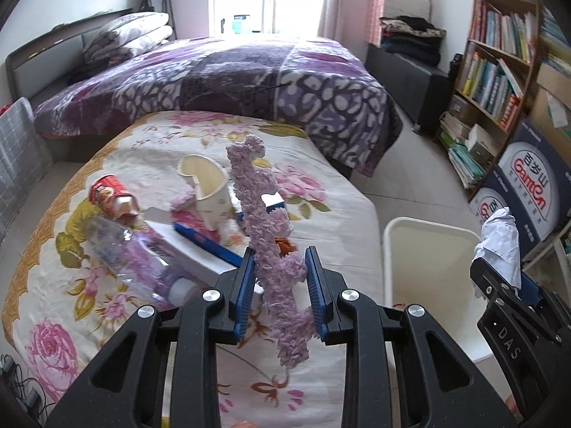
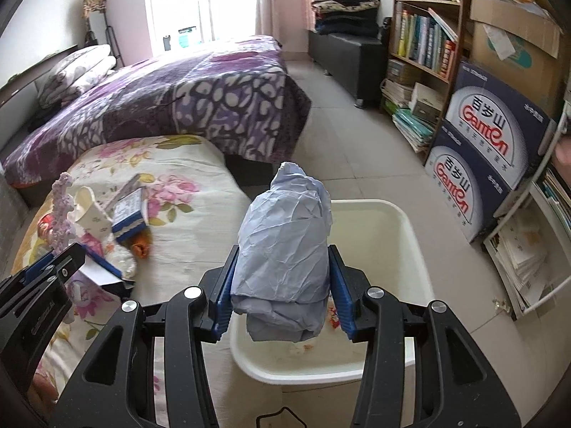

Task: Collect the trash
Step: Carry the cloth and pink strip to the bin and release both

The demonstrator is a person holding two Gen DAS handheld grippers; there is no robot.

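Note:
My left gripper is shut on a long fuzzy purple strip and holds it upright above the floral bed. My right gripper is shut on a crumpled pale-blue paper wad, held over the white bin on the floor beside the bed. The wad and bin also show at the right of the left wrist view. On the bed lie a torn paper cup, a red cup, a clear plastic bottle and a blue-and-white box.
A purple-blanketed bed lies beyond. A bookshelf and stacked Ganten cartons line the right wall. A dark bench with folded clothes stands at the back. A small orange scrap lies on the floral bedspread.

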